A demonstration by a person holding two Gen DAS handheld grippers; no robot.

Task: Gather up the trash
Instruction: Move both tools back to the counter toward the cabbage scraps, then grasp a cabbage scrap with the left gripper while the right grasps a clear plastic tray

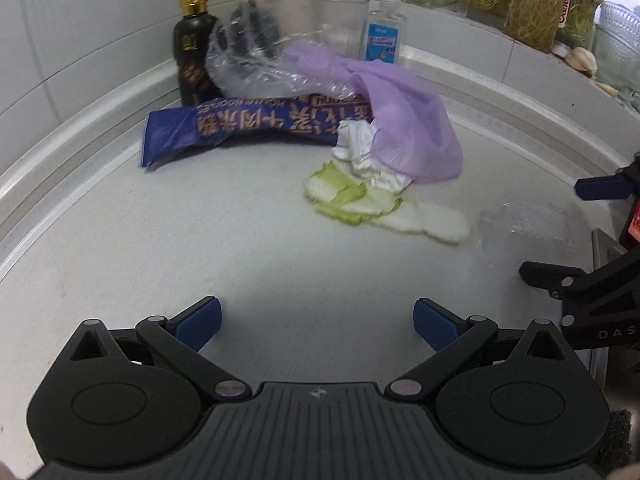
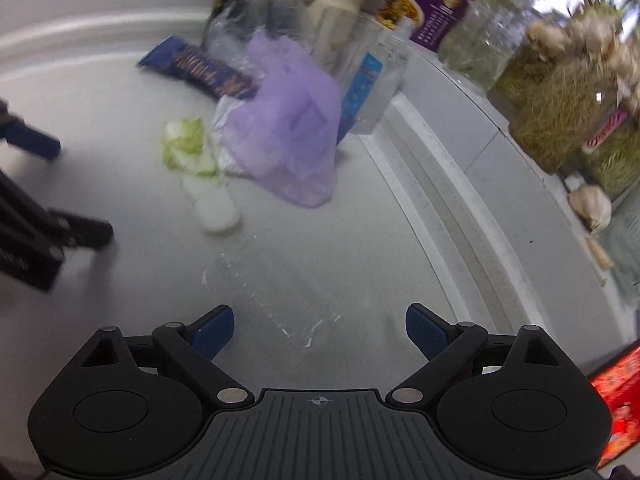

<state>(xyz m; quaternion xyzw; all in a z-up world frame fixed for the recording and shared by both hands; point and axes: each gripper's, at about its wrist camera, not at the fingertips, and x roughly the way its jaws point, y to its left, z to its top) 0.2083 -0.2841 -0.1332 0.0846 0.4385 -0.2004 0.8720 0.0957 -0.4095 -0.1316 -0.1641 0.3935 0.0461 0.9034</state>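
Trash pile sits mid-counter toward the back wall. Purple plastic bag is draped over a crumpled white tissue; pale green cabbage scraps lie touching the tissue on the near side, with a white stalk piece trailing toward my right gripper. Behind them a blue noodle wrapper lies flat, and a crumpled clear plastic bag rests on its back edge, leaning on the dark bottle.

A clear plastic container lies flat on the counter, apart from the pile. In the right wrist view it's directly ahead of my right gripper, its near end reaching in between the fingers. Hard to see its outline, it's transparent and the frame is blurred.

Right gripper: jaws spread wide, nothing clamped, no contact I can confirm. Left gripper: jaws also spread wide, empty, over bare counter, pile well ahead of it. The right gripper shows at the right edge of the left view, just beside the container.

Background along the wall: a small clear spray bottle with blue label, a purple instant-noodle tub, glass jars with rooty contents, loose garlic bulbs on the ledge.
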